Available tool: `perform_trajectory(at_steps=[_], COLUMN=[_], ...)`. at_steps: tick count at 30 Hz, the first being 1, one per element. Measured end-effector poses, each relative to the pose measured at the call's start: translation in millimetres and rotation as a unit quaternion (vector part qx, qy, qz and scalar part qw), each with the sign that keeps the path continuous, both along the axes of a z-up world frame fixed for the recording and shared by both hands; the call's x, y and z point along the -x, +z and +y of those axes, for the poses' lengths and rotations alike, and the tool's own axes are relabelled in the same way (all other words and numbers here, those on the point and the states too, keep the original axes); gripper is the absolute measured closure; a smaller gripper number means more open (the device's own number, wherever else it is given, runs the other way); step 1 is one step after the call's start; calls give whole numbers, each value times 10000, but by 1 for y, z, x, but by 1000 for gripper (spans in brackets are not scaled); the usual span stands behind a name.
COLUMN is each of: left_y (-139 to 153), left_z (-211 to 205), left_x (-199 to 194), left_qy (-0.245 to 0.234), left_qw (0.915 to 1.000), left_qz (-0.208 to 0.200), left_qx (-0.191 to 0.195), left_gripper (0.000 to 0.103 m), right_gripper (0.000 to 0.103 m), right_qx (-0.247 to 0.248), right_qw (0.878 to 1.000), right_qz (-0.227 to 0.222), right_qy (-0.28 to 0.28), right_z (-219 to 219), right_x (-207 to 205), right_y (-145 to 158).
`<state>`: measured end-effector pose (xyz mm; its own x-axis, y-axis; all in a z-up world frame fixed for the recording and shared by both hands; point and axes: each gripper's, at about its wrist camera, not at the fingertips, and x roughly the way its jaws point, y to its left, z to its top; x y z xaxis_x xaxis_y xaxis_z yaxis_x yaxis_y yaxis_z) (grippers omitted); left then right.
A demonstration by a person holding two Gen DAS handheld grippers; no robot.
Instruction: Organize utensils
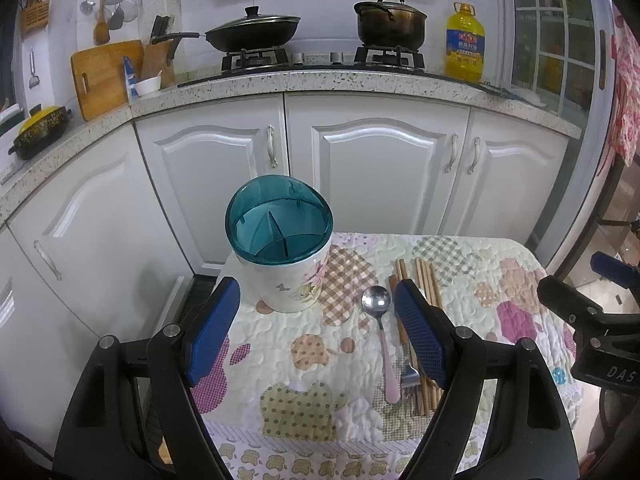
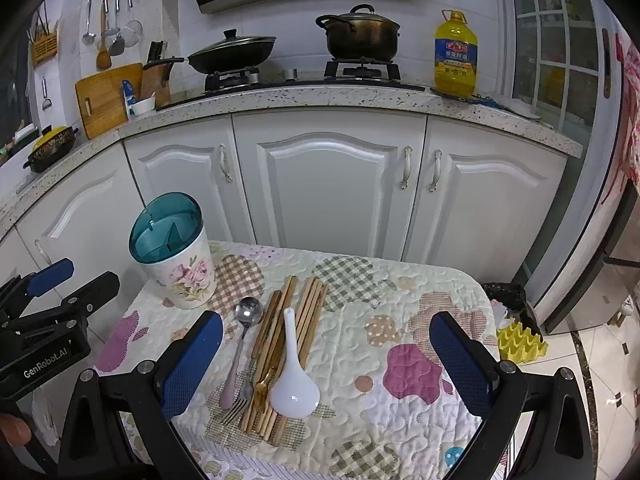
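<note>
Blue pads on both my grippers stood wide apart, and nothing was between them. My left gripper hung over the quilted table, near the holder. My right gripper hung over the pile of utensils.

The holder was a tall cup with a teal rim and walls inside that split it into parts. It stood upright at the far left corner of the table, and I saw nothing in it. Just beside it lay the metal spoon with a pink handle. Next came two forks, a row of chopsticks, and the white spoon on top of them.

I think the job was only starting, since nothing was picked up yet. Next I would need to lower my right gripper and close on one thing. The white spoon looked best, as it sat on top. Then it would go into one part of the holder
</note>
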<state>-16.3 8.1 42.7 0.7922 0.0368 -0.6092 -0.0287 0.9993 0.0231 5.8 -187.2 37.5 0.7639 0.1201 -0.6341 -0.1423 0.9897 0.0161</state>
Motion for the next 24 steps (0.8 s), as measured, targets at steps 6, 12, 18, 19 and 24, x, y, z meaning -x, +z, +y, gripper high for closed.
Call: perform_trajectory(at_steps=[6, 12, 18, 19, 24], left_y=[4, 7, 9, 9, 4], left_z=[-1, -3, -6, -6, -6], left_x=[0, -1, -4, -4, -6], left_qy=[-25, -80, -132, -127, -149], left_qw=[10000, 9999, 9999, 9999, 9999], left_qz=[-39, -62, -56, -59, 36], left_qx=[13, 48, 66, 73, 73], left_gripper=[25, 25, 25, 25, 25], right_gripper=[0, 0, 0, 0, 0], right_qx=[15, 43, 48, 51, 73], right_qw=[10000, 10000, 10000, 10000, 9999], right_qz=[-21, -11, -12, -14, -16], right_qy=[-19, -42, -79, -73, -78], right_z=[-1, -1, -3, -3, -3], right_x=[-2, -3, -5, -6, -6], right_y=[1, 1, 1, 2, 2])
